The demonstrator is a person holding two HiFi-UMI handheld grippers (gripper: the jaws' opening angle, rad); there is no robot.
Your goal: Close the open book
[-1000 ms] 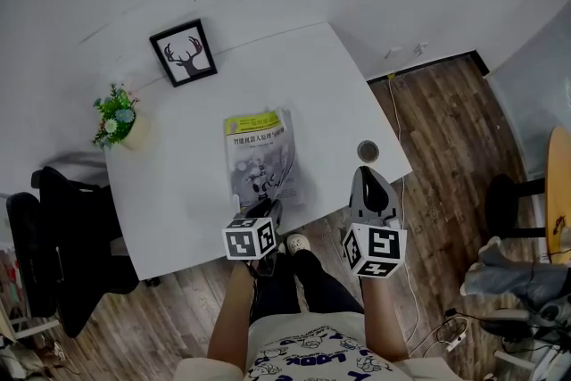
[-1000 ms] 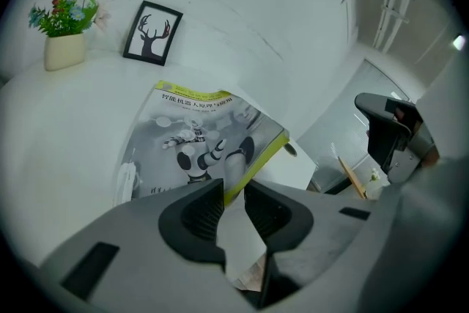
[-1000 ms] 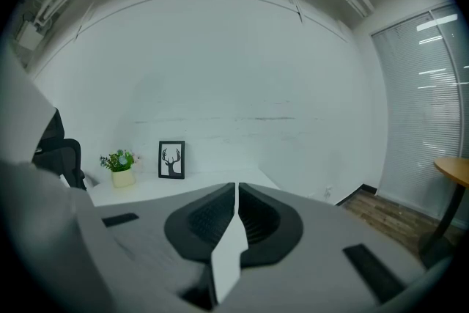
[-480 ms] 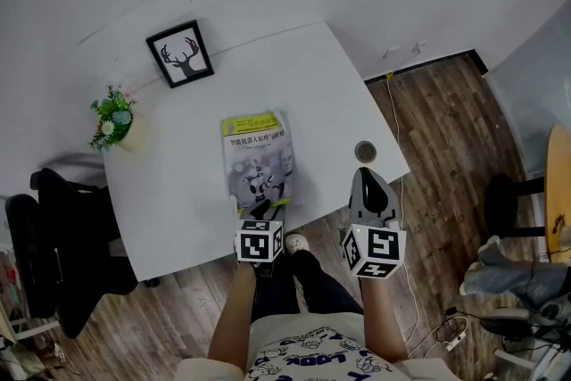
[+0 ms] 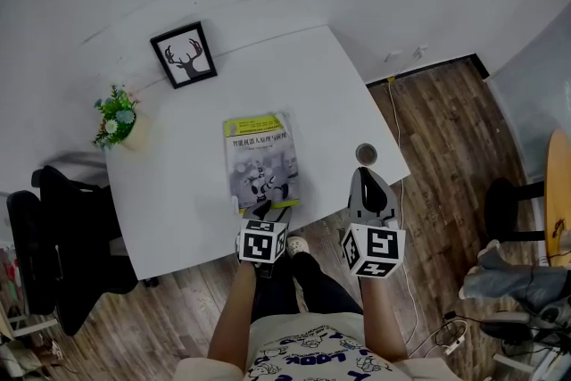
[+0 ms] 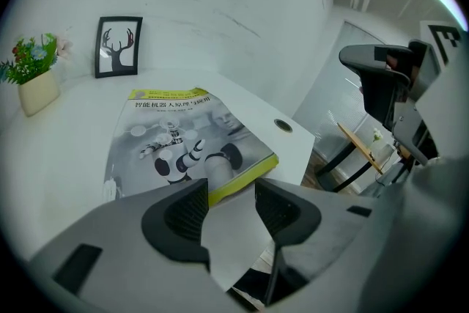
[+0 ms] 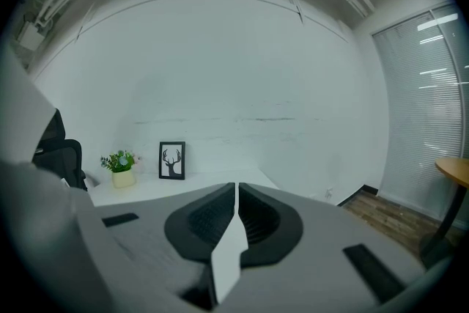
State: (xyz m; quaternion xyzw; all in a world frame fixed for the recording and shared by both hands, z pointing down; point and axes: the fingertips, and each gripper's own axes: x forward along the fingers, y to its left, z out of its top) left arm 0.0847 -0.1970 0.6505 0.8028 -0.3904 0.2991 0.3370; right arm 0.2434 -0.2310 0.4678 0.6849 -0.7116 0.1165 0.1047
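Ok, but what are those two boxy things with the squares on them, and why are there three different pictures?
Those are two hand-held grippers, like big tongs; a person holds one in each hand. The patterned cubes are parts of them. One picture comes from a camera on the person's head, looking down. The other two come from cameras riding on each gripper, looking along its jaws. On the white table are a closed book with a robot on its cover, a framed deer picture and a small potted plant. The left gripper has just been opening its jaws; they stand apart by the book's near edge, gripping nothing. The right gripper is shut and empty.
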